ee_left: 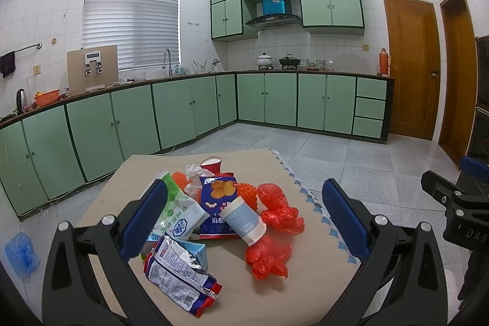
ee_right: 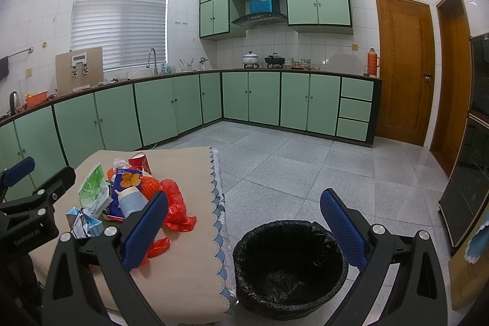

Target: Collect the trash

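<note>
A pile of trash lies on the beige-covered table [ee_left: 305, 295]: a tipped pale blue paper cup [ee_left: 244, 220], a blue snack bag [ee_left: 218, 203], a green and white wrapper [ee_left: 178, 211], a foil packet [ee_left: 180, 274], red plastic bags [ee_left: 275, 234], a red cup [ee_left: 211, 164] and orange netting [ee_left: 246, 191]. My left gripper [ee_left: 244, 222] is open above the pile, empty. My right gripper [ee_right: 244, 225] is open and empty, above the black-lined bin [ee_right: 290, 265] that stands on the floor to the right of the table [ee_right: 189, 265]. The pile also shows in the right wrist view [ee_right: 134, 194].
Green kitchen cabinets [ee_left: 183, 109] line the far walls. Wooden doors [ee_left: 412, 66] stand at the right. A blue plastic bag [ee_left: 21, 252] lies on the tiled floor left of the table. A dark oven front [ee_right: 470, 173] is at the right.
</note>
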The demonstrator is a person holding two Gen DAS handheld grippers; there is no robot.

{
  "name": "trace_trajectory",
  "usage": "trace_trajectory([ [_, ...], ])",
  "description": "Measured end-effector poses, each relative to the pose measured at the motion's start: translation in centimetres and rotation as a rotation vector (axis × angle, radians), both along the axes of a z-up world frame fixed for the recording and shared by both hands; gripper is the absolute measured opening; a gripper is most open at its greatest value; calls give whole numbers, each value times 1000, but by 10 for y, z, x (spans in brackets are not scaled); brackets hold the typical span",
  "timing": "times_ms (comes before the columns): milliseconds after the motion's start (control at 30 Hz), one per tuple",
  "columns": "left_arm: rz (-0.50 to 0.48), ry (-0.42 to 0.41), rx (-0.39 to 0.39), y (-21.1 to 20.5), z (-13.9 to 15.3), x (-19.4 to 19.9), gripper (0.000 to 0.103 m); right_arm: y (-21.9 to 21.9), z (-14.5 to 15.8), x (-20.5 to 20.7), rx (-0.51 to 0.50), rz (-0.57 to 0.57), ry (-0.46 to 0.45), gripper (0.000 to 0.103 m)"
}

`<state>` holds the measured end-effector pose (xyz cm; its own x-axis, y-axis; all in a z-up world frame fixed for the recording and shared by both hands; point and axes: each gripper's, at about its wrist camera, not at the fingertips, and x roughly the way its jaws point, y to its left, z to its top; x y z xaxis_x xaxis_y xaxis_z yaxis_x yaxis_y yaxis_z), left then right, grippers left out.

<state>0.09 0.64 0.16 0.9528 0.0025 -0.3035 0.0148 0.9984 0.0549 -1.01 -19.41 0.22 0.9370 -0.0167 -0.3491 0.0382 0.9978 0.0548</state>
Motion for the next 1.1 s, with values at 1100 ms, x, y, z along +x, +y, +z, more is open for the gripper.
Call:
trace_trajectory([
  [1100,6,6,-9,4,-6,2,98,1,0,1,2,2,-5,97],
])
